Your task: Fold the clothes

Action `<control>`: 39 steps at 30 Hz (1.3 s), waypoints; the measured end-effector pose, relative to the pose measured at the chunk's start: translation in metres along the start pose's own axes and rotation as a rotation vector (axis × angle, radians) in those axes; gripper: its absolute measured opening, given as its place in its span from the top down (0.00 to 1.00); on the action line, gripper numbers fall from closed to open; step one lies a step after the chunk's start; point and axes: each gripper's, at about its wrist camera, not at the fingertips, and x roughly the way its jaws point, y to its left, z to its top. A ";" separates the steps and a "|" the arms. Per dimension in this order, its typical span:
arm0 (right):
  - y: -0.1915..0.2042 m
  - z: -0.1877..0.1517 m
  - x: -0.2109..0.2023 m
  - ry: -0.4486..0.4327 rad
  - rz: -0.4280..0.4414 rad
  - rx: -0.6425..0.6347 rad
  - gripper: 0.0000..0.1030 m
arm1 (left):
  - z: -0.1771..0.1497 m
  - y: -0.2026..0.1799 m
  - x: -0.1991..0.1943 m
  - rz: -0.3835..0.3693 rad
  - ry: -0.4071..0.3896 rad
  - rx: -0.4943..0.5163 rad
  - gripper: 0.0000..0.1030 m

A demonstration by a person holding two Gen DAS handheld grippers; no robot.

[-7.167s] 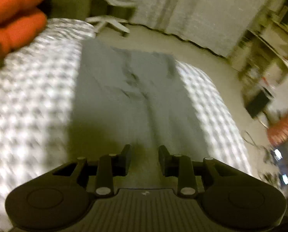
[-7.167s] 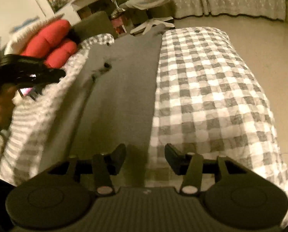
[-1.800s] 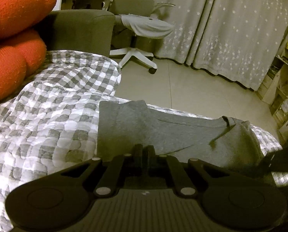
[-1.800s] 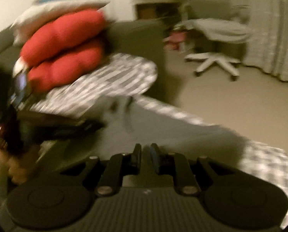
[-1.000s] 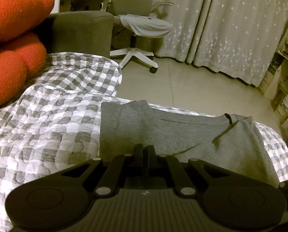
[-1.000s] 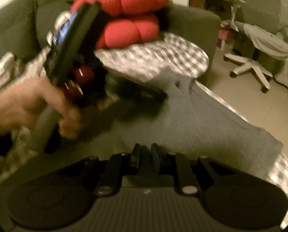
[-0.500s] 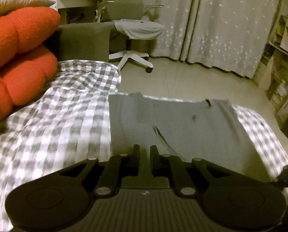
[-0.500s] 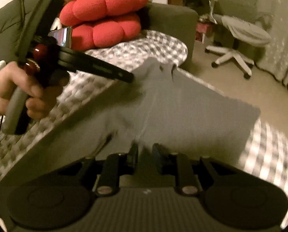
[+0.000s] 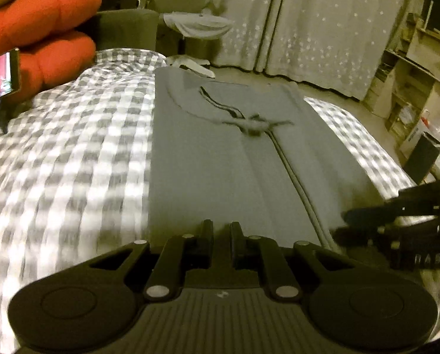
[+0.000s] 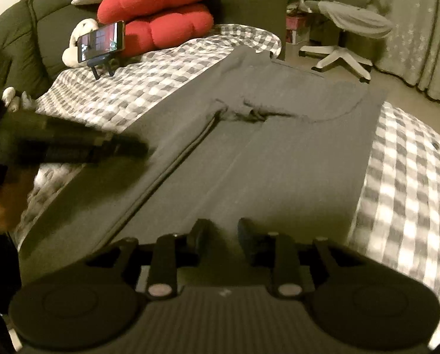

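We see grey trousers [image 9: 225,159] lying flat on the checked bed [image 9: 72,153]. Both grippers, left [image 9: 221,230] and right [image 10: 221,231], have fingers slightly apart, holding nothing. Only the right view shows a phone [image 10: 101,44] far left.

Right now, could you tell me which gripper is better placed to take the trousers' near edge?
Probably the left gripper: it sits squarely over the grey trousers, and the right gripper is nearer their checked-blanket side.
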 end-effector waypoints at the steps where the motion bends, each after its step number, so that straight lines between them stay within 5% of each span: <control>1: 0.002 -0.004 -0.003 -0.006 0.000 0.011 0.73 | -0.006 -0.002 -0.004 0.001 -0.001 0.002 0.90; 10: 0.025 -0.052 -0.035 -0.052 -0.017 0.094 0.73 | -0.064 -0.015 -0.044 0.009 -0.005 0.019 0.89; 28: 0.077 -0.134 -0.086 -0.109 -0.102 0.208 0.73 | -0.118 -0.037 -0.090 -0.053 -0.002 0.101 0.86; 39: 0.095 -0.162 -0.076 -0.026 -0.146 0.208 0.75 | -0.134 -0.048 -0.100 -0.103 0.008 0.153 0.80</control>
